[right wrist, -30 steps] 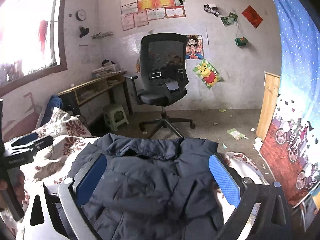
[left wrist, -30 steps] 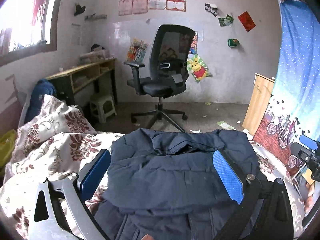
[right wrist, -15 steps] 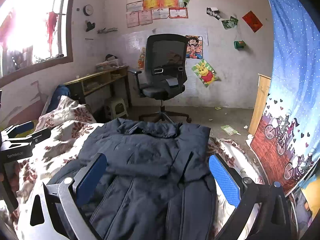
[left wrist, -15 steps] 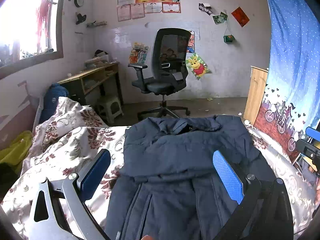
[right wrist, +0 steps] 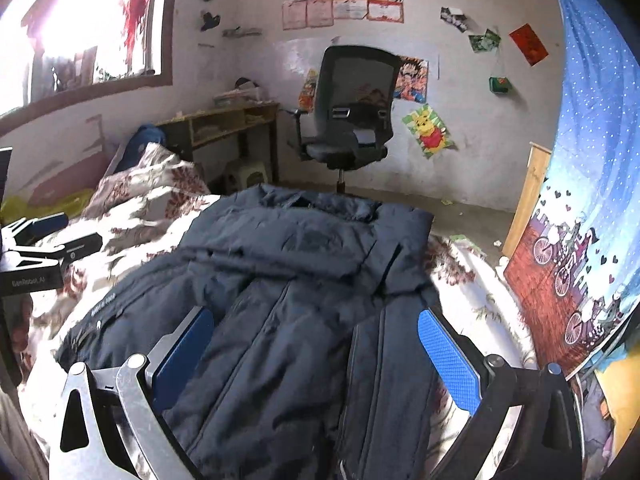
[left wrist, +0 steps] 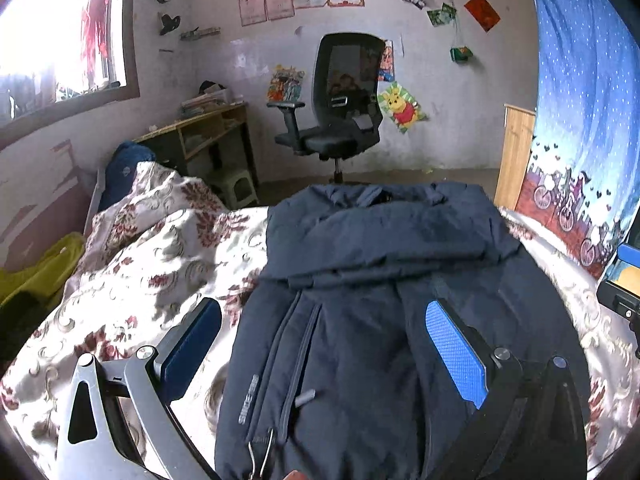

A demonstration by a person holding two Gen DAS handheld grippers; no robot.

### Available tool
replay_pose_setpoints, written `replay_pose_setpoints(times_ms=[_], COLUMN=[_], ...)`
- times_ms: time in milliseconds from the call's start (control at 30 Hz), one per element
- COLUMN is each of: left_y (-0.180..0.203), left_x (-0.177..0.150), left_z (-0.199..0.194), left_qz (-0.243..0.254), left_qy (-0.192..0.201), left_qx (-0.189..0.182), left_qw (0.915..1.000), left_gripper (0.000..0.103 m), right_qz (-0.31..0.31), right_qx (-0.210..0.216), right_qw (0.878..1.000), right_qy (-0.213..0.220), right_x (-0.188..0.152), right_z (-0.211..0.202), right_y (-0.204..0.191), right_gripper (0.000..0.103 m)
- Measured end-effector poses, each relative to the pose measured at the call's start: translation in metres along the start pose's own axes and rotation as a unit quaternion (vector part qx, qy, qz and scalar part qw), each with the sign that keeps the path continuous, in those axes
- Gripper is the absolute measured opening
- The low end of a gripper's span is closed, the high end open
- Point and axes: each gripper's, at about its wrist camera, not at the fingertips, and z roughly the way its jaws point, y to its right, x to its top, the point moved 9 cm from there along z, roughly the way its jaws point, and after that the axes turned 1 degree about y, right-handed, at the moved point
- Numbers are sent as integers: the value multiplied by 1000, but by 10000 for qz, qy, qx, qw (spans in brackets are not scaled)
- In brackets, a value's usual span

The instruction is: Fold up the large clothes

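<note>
A dark navy padded jacket (left wrist: 380, 300) lies on the floral bed cover (left wrist: 152, 264), collar at the far end, sleeves folded across its chest. It also shows in the right wrist view (right wrist: 280, 300). My left gripper (left wrist: 320, 344) is open and empty, hovering over the jacket's lower front near its zipper. My right gripper (right wrist: 316, 348) is open and empty above the jacket's lower right part. The left gripper's body (right wrist: 36, 252) shows at the left edge of the right wrist view; the right gripper's body (left wrist: 620, 292) shows at the right edge of the left wrist view.
A black office chair (left wrist: 340, 120) stands on the floor beyond the bed's far edge. A wooden desk (left wrist: 200, 128) and a small stool (left wrist: 236, 188) are at the back left. A blue patterned curtain (left wrist: 580, 140) hangs on the right, and a pillow (left wrist: 160, 188) lies on the left.
Both grippers have drawn back from the collar end toward the hem and risen, so more of the jacket's lower front is in view. The folded sleeves lie still.
</note>
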Motion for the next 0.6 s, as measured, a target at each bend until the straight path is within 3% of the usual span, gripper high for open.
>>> replay_pose_setpoints(times_ms=[233,600], left_y=[-6,2], left_x=[-41,-99], left_z=[-6,-7], left_qz=[116,770], left_qy=[-217,-514], left_qx=[30,-174], left_qw=[9997,9956], left_gripper=[101,101], right_qz=[58,-618], right_qx=[178,338], right_qw=[9991,9925], right_qy=[-370,-997], right_x=[-43,-106], right_z=[2,12], right_y=[-13,-44], right_gripper=[103,103])
